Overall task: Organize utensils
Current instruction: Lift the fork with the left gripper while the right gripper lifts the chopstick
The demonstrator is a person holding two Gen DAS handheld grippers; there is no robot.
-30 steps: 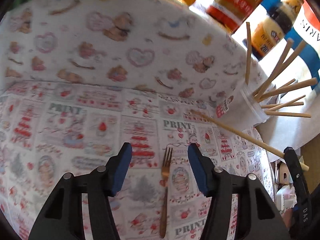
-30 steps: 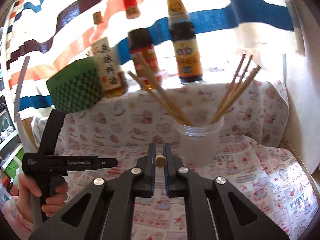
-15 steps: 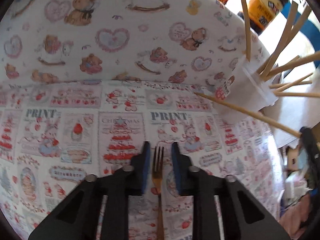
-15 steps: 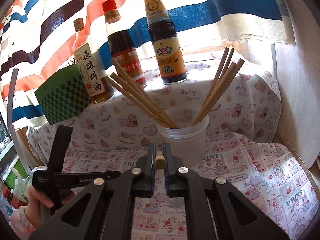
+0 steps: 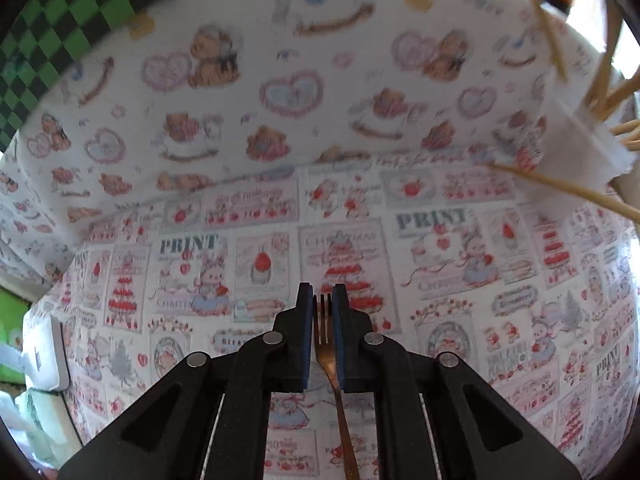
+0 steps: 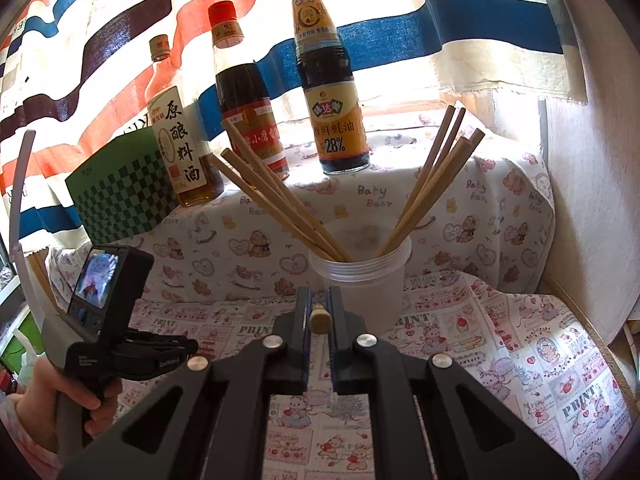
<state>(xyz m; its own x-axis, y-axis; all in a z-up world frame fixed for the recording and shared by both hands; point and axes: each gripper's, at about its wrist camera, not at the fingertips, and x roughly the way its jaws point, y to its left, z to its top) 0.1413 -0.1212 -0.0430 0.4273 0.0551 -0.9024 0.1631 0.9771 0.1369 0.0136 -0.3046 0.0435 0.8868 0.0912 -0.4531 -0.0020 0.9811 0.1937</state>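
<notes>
My left gripper [image 5: 322, 320] was a matte black plastic frame of angular linkage arms, each joint pinned with a round silver rivet, its two fingers faced with blue pads [image 5: 305, 336]. My right gripper [image 6: 319, 320] matched it, black arms with triangular cut-outs, silver rivets and blue-edged fingers. The right view caught the left tool's grey handle in my hand [image 6: 60, 408], small white lettering on its black body, and a lit camera screen.

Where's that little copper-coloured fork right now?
In the left wrist view, the fork sits bottom centre, its head clamped between the left gripper pads, with its handle trailing back over the printed tablecloth.
</notes>
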